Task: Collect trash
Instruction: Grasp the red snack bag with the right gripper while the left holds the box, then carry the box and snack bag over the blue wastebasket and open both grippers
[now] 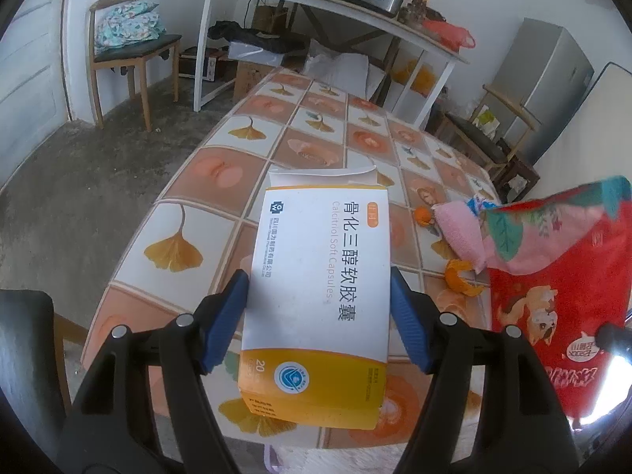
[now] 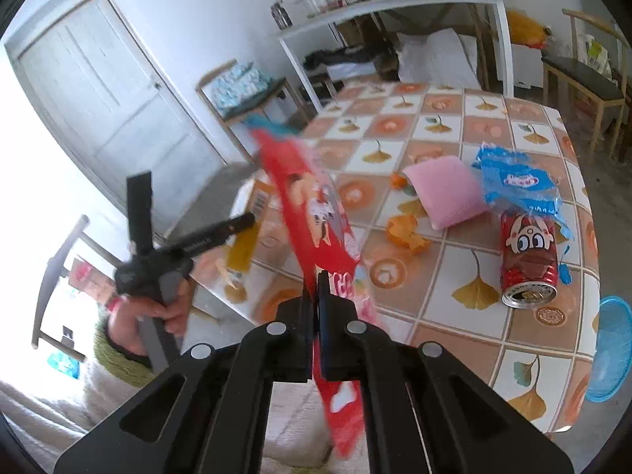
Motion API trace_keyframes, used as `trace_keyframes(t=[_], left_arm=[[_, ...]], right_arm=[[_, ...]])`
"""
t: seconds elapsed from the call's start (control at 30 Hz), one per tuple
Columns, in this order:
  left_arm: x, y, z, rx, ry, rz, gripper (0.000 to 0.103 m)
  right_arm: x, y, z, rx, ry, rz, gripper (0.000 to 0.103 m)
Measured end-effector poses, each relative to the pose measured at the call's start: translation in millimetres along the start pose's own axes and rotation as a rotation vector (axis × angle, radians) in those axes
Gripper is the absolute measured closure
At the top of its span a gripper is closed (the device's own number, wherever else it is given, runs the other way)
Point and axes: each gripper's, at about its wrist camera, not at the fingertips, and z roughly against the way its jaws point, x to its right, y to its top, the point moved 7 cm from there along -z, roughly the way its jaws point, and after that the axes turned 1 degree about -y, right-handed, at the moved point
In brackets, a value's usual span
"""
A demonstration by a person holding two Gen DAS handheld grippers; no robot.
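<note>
Right wrist only – red can (image 2: 528, 261), blue wrapper (image 2: 517, 185).

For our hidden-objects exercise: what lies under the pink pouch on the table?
Orange peel pokes out from beneath the pink pouch, and the tablecloth lies below. Anything else under it is covered.

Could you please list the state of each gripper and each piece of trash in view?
left gripper: shut on the medicine box.
medicine box: held above the table, end flap open.
right gripper: shut on the red snack bag.
red snack bag: held up, hanging flat.
red can: lying on its side.
blue wrapper: crumpled, torn.
orange peel: loose on the table.
</note>
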Motion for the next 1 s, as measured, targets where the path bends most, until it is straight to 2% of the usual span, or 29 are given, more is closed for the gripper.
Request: trace_keyframes(t=[0.37, 0.53, 0.77, 1.0], left_arm=[[47, 2, 51, 0.091, -0.07, -0.032, 0.036], [84, 7, 66, 0.116, -0.117, -0.075, 0.036], [145, 6, 69, 0.115, -0.21, -0.166, 0.036], [224, 2, 50, 0.049, -0.335, -0.263, 0.036]], right_arm=[[-1, 6, 59, 0.14, 0.089, -0.034, 0.101], [10, 5, 92, 0.211, 0.08, -0.055, 0.102], [48, -4, 159, 0.342, -0.015, -0.118, 0.102], [119, -27, 224, 0.458, -0.184, -0.237, 0.102]])
